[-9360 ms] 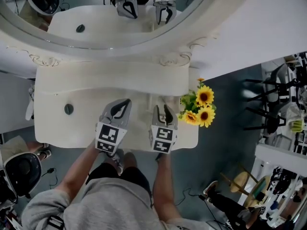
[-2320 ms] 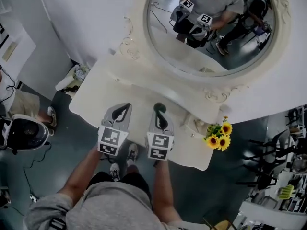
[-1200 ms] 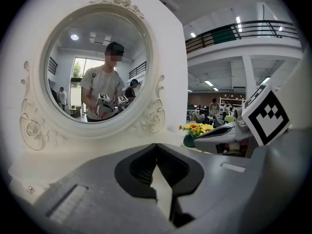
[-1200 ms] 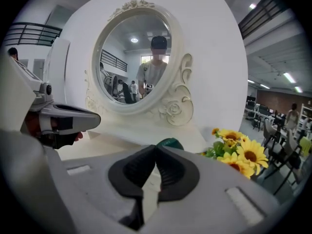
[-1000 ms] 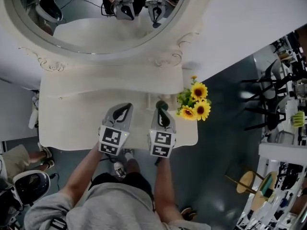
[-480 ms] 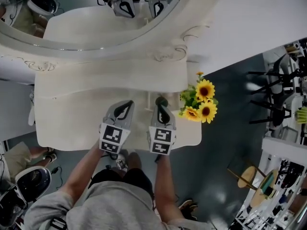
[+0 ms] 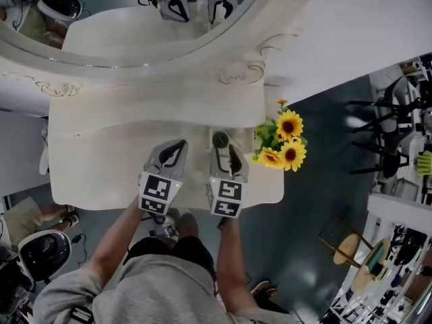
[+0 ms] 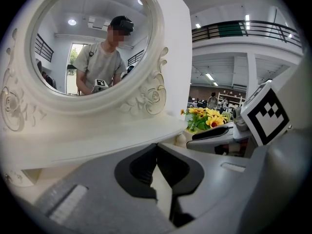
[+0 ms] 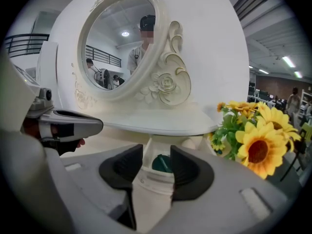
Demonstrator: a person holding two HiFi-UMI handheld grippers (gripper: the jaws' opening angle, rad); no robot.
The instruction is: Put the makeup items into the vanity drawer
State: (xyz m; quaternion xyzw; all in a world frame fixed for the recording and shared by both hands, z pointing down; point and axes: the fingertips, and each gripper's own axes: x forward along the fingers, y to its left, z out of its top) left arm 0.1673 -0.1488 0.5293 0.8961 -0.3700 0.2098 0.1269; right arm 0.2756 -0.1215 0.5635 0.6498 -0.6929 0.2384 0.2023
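R gripper (image 7: 225, 152) jaws just opened, green item (image 9: 162, 164) loose between them in drawer (image 9: 153, 183). L gripper (image 8: 157, 152) closed, empty. Risk: item could be dragged out by careless retreat.

A round item (image 7: 220, 139) lies in the vanity drawer (image 9: 155, 178), left of the sunflowers (image 7: 283, 144), before the mirror (image 7: 135, 19).

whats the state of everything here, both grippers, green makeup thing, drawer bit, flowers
left gripper: shut, empty
right gripper: open, jaws just opened, pressing on nothing
green makeup item: let go, lying in the white compartment just past the right tips
white compartment: open on top
sunflowers: upright, untouched
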